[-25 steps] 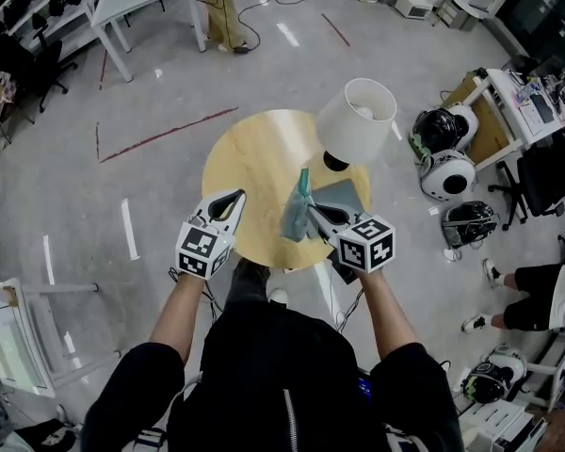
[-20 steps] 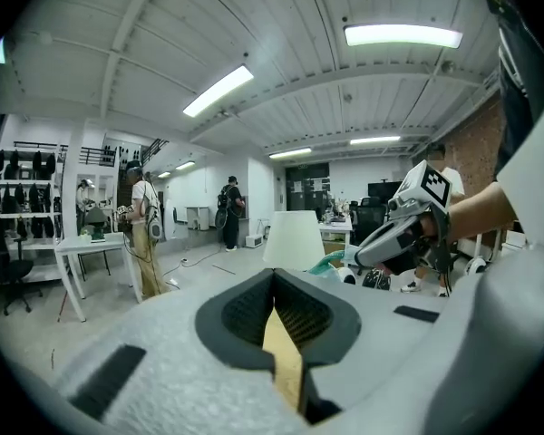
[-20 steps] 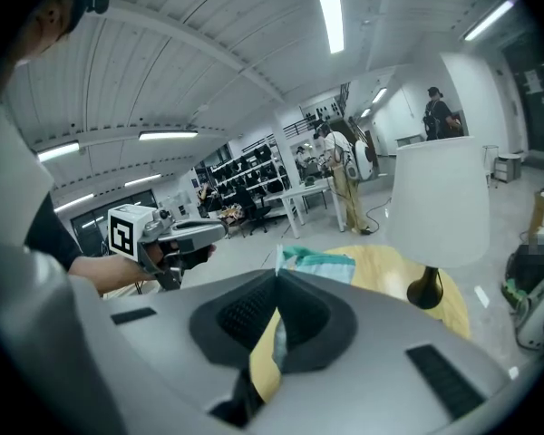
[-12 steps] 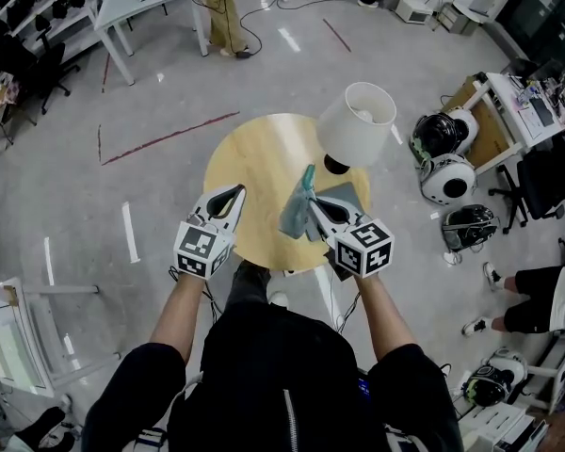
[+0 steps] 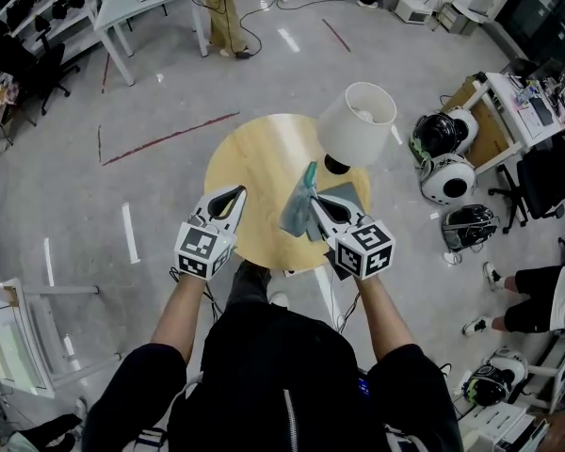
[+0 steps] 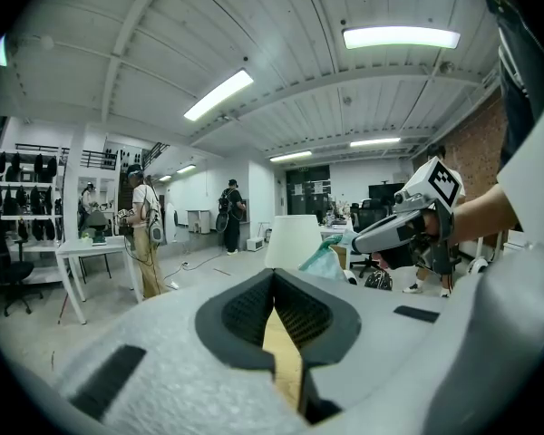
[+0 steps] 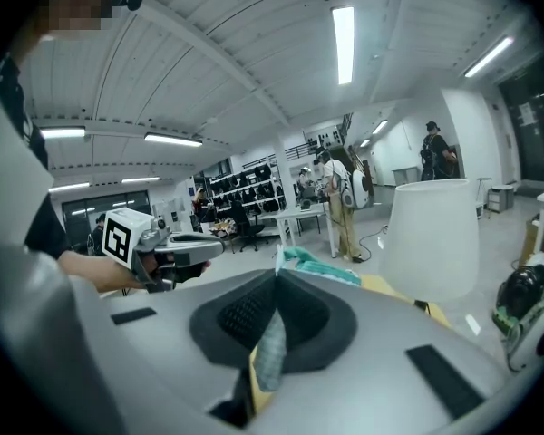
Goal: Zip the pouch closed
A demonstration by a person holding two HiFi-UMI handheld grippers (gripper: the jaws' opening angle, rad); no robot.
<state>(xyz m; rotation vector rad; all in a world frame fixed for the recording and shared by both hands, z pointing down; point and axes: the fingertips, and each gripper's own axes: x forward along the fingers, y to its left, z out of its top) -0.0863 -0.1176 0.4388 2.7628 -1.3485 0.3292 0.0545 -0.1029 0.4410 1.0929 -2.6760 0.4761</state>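
Observation:
A teal pouch point(image 5: 296, 207) hangs above the round wooden table point(image 5: 254, 158), its top corner pointing up. My right gripper point(image 5: 312, 201) is shut on the pouch's near edge, and the fabric point(image 7: 272, 356) shows pinched between its pads. The pouch's upper end point(image 7: 319, 264) sticks out past the jaws. My left gripper point(image 5: 237, 194) hovers over the table's front left, apart from the pouch, its tips point(image 6: 274, 275) together with nothing between them. From the left gripper view, the pouch point(image 6: 327, 259) and the right gripper point(image 6: 381, 234) are off to the right. The zipper is not discernible.
A lamp with a white shade point(image 5: 356, 121) stands on the table's right side, close behind the pouch. A grey-blue flat pad point(image 5: 347, 196) lies under the pouch. Helmets point(image 5: 444, 158) sit on the floor to the right. A white table point(image 5: 141, 3) and a standing person point(image 5: 221, 8) are far back.
My right gripper has risen slightly with the pouch still pinched in it. The left gripper has stayed where it was.

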